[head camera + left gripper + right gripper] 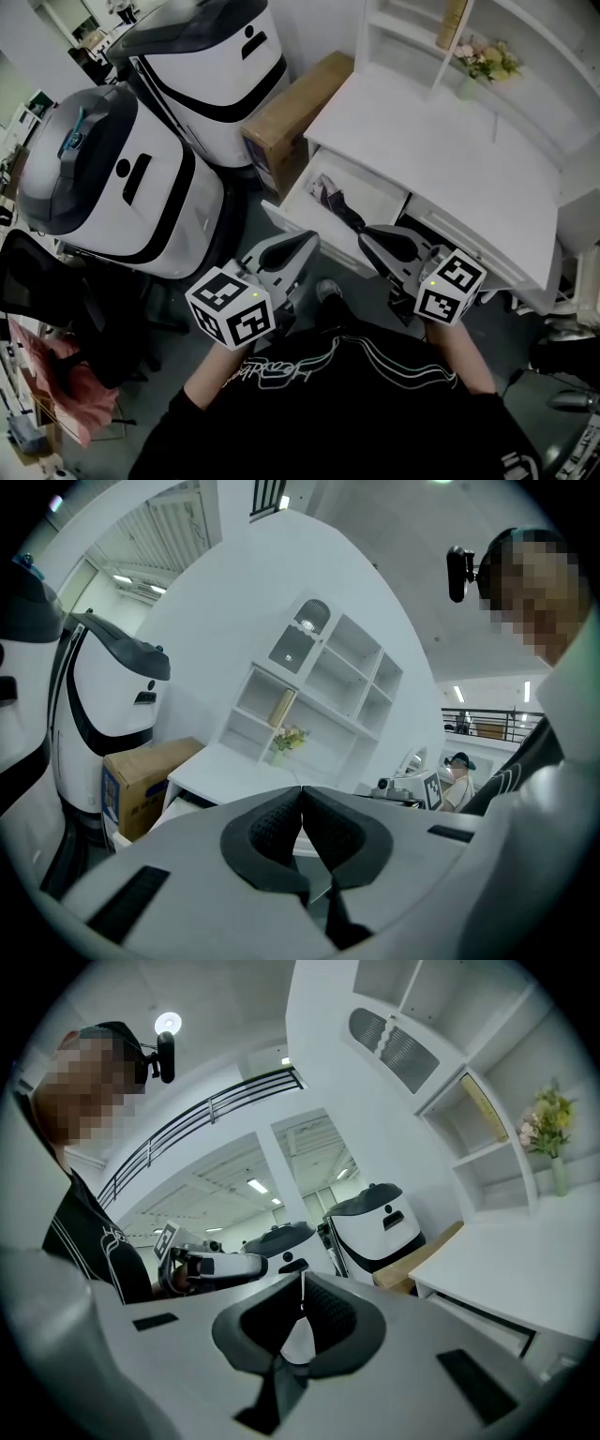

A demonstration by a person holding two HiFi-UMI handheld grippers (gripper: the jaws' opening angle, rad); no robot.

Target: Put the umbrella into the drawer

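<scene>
The white desk's drawer (298, 195) stands pulled open, and a dark folded umbrella (339, 206) lies inside it, its near end partly hidden by the gripper tips. My left gripper (312, 241) hovers just in front of the drawer, shut and empty; its pads meet in the left gripper view (301, 797). Beside it my right gripper (364, 235) is level with the drawer's front and also shut with nothing held, its pads together in the right gripper view (302, 1286). Each gripper shows small in the other's view.
Two big white-and-black machines (122, 178) stand to the left, with a cardboard box (291, 112) between them and the desk. The desk top (450, 150) carries a vase of flowers (483, 64) under white shelves. A black chair (37, 281) is at far left.
</scene>
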